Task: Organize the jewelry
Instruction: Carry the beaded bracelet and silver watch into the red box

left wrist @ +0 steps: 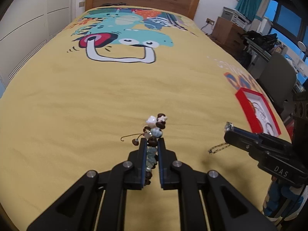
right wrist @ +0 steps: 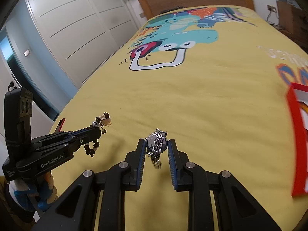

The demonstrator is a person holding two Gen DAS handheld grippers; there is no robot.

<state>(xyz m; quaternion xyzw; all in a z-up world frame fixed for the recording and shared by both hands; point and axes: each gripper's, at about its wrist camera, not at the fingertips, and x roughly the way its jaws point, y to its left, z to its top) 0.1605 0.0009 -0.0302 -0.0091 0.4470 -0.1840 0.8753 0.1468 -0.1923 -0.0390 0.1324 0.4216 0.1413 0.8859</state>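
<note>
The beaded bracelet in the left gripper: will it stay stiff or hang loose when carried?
Probably loose: the beaded bracelet droops below the left gripper in the right wrist view. It may swing, since beads dangle free. Its mixed round beads look smooth, so slipping seems possible.

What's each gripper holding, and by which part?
Left gripper: beaded bracelet, pinched mid-strand. Right gripper: silver watch, fingers clamping the case sides.

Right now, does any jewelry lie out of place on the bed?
Yes. A yellow-black cord bracelet lies alone on the bedspread, outside the red box that already holds other pieces.
</note>
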